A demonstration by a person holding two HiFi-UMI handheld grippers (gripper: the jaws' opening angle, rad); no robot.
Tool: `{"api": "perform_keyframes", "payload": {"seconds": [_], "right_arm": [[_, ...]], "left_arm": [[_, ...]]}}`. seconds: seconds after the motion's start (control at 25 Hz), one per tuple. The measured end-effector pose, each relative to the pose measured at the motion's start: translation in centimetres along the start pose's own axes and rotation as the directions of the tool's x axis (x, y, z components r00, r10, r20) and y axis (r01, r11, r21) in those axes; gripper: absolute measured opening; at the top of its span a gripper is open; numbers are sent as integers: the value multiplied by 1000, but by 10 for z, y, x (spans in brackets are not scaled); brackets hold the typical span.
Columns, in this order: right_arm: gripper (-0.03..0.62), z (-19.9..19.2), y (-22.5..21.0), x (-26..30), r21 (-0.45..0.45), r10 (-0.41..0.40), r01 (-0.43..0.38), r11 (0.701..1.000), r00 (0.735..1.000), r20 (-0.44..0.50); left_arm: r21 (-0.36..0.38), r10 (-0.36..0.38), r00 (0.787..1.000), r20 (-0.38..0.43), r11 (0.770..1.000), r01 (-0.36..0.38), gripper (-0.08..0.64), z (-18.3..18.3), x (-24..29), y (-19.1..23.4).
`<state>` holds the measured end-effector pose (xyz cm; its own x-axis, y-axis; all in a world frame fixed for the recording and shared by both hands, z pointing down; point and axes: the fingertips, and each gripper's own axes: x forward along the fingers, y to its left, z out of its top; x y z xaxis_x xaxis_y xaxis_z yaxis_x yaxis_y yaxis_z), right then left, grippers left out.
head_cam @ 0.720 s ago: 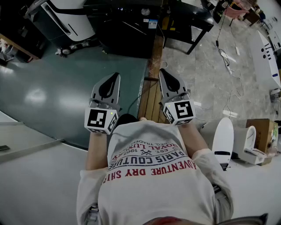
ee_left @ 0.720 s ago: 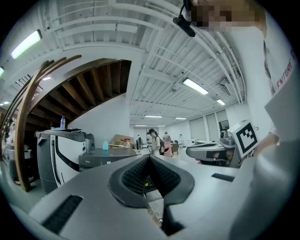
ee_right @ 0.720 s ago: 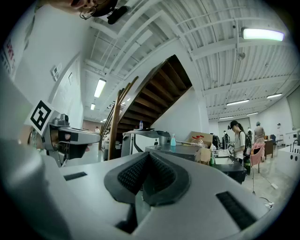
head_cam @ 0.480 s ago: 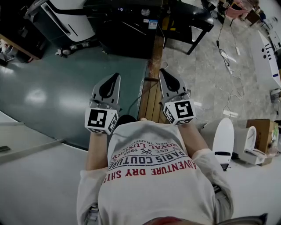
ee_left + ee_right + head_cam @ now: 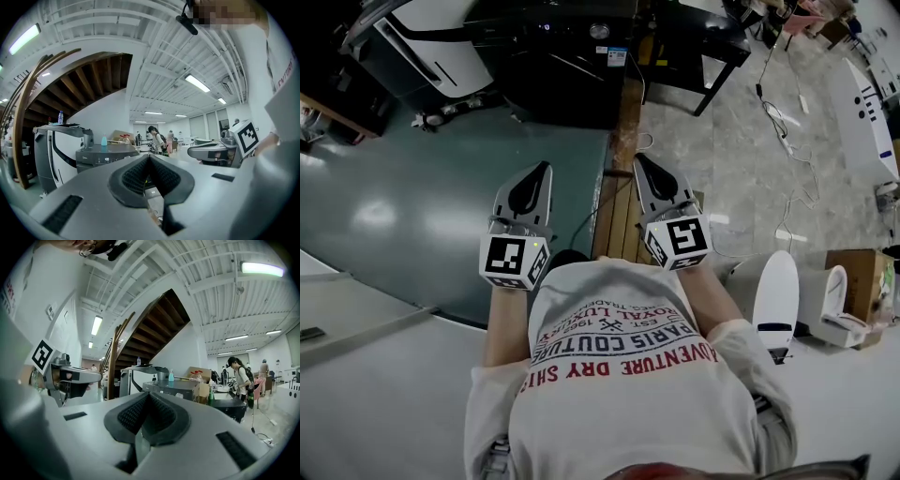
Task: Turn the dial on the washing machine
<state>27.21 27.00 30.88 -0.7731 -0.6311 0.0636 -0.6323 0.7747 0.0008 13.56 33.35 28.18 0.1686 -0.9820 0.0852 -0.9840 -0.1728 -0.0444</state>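
The black washing machine [image 5: 567,66] stands ahead of me at the top of the head view, well beyond both grippers, with a round dial [image 5: 599,31] on its top panel. In the right gripper view the washing machine [image 5: 171,389] and its dial [image 5: 179,395] lie straight past the jaws. My left gripper [image 5: 538,175] and right gripper [image 5: 647,167] are held side by side in front of the person's chest, pointing level toward the machine. Both are shut with nothing between the pads [image 5: 140,173], which meet along their length. Neither gripper touches anything.
A white and black appliance [image 5: 441,37] stands left of the washing machine, a black table [image 5: 703,37] to its right. A wooden strip [image 5: 619,206] runs along the floor below the grippers. Cables [image 5: 783,122], a cardboard box [image 5: 860,277] and white fixtures [image 5: 778,295] lie to the right. People [image 5: 241,378] stand far off.
The head view has shifted a little, so the washing machine sits slightly lower and further left. Both grippers stay shut and side by side in much the same place.
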Motion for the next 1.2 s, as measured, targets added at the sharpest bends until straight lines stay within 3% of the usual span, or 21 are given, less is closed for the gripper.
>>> {"api": "perform_keyframes", "payload": {"seconds": [0.16, 0.24, 0.32, 0.36, 0.8, 1.2], "right_arm": [[31, 5, -22, 8, 7, -50, 50, 999, 998, 30], [63, 9, -31, 13, -13, -68, 68, 998, 997, 41], [234, 13, -37, 21, -23, -71, 72, 997, 997, 44], [264, 14, -41, 24, -25, -77, 78, 997, 996, 42], [279, 7, -62, 104, -21, -89, 88, 996, 996, -20], [278, -13, -83, 261, -59, -175, 168, 984, 973, -148]], "left_arm": [[-5, -15, 1000, -10, 1000, 15, 17, -1, 17, 2], [-9, -13, 1000, -11, 1000, 13, 17, 0, 21, 5], [-16, -8, 1000, -14, 1000, 8, 17, 2, 25, 11], [-19, -6, 1000, -19, 1000, 6, 17, 2, 26, 13], [-32, 15, 998, -68, 999, -17, 17, -11, 68, 78], [-101, -91, 991, -100, 992, 81, 17, -31, 186, 213]]}}
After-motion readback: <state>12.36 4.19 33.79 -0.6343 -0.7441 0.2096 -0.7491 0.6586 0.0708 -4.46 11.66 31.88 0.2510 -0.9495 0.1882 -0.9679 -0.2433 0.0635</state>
